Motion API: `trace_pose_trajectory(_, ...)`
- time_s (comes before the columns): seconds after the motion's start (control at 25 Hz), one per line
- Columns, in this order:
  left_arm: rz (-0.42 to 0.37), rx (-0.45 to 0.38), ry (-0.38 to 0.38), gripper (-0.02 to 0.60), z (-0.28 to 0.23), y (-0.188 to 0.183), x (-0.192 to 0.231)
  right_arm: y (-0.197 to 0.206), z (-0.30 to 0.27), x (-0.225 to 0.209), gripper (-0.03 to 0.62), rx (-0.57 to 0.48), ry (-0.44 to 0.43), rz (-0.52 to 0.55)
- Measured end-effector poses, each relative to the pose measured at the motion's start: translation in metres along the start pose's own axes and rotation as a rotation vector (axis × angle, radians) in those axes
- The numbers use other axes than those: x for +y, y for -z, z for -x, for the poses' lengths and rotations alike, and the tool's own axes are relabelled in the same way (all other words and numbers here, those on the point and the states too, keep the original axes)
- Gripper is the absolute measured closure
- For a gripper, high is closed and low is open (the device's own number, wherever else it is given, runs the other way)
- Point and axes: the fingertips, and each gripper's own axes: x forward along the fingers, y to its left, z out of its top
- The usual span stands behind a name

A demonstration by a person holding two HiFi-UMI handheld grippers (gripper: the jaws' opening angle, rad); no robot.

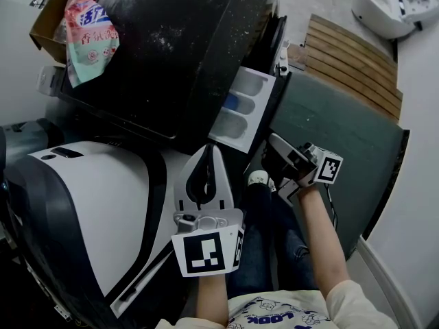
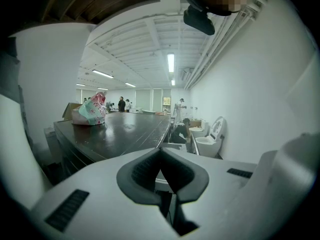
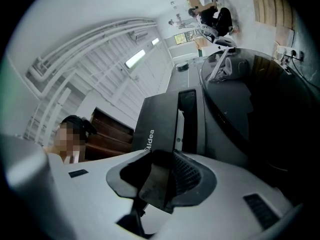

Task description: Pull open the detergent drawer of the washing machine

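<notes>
Person: jeans (image 1: 269, 252) fill the bottom of the head view, and one white shoe tip (image 1: 257, 178) shows just below the open drawer.
Left claw (image 1: 208, 151): low and central in the head view. Its jaws are closed tip to tip with nothing between them, as its own view confirms (image 2: 160, 152). It hangs apart from the drawer, pointing at the machine's front corner.
White shell (image 1: 89, 204): a rounded white body with black trim sits just left of the left claw.
Right claw (image 1: 273, 149): it reaches up at the drawer's outer end. In its own view (image 3: 161, 156) the jaws are partly closed, with the drawer's dark front panel wedged between the pads.
Detergent drawer (image 1: 240, 108): pulled well out of the washing machine's upper front, its pale compartments exposed and a blue part in the middle one. Its dark front panel (image 3: 155, 129) bears a brand name.
Washing machine (image 1: 185, 53): it has a dark, dusty top.
Detergent bag (image 1: 89, 36): it lies on the far left of that top, against a cardboard box (image 1: 51, 19).
Floor beyond: a green mat (image 1: 336, 136), then wooden slats (image 1: 353, 60), then a white toilet (image 1: 387, 5).
</notes>
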Motion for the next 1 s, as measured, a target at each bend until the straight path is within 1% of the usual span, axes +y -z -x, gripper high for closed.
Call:
trace_pose_trajectory(0.52,0.008,-0.001,0.022,0.568,-0.0014,0.001,-0.0099,0.0002,0.0021,0.0004,0.459,0.018,-0.01,0.003)
trace_pose_trajectory(1.0,0.007,-0.006,0.006,0.568,-0.0032,-0.0011,-0.0059,0.0001,0.0054,-0.0005,0.459,0.034,-0.004,-0.004)
